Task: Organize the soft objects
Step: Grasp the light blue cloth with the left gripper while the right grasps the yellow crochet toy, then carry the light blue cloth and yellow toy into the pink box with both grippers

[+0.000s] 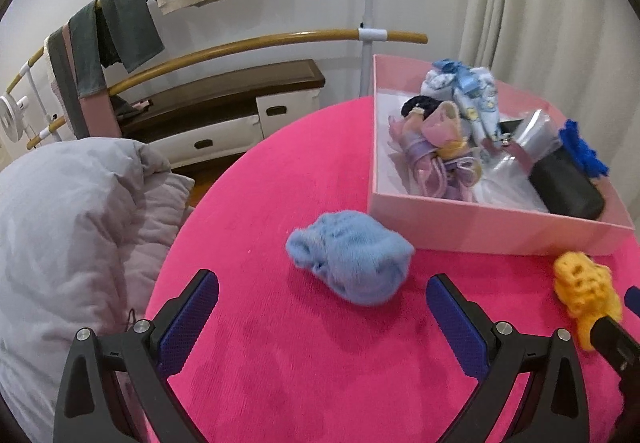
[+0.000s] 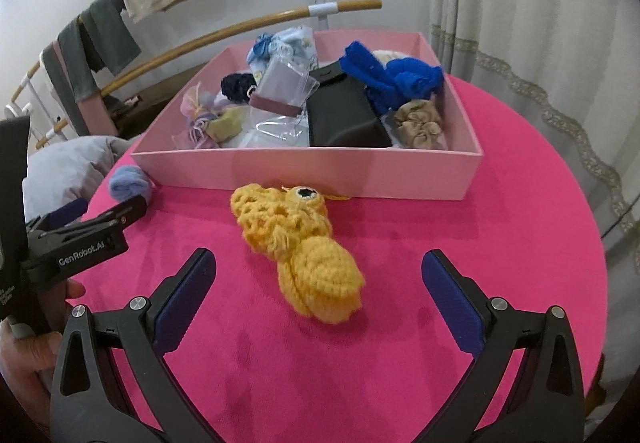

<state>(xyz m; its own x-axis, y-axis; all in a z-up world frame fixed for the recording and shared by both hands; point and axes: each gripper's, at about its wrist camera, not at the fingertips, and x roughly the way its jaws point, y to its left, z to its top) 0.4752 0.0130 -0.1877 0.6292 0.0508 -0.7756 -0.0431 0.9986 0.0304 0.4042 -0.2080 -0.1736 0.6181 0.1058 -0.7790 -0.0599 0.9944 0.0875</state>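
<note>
Left tool (image 2: pixel 100 221) side printed "GenRobot.AI".

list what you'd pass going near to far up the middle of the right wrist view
right gripper with its jaws open → yellow crochet toy on the pink table → front wall of the pink box → black case inside the box → blue knit piece → wooden rail

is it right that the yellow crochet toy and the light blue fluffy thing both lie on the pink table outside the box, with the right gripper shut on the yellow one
Not quite: the right gripper is open, its jaws apart on either side of the yellow crochet toy, as the right wrist view shows. The toy and the light blue fluffy thing do lie on the pink table, outside the box.
</note>
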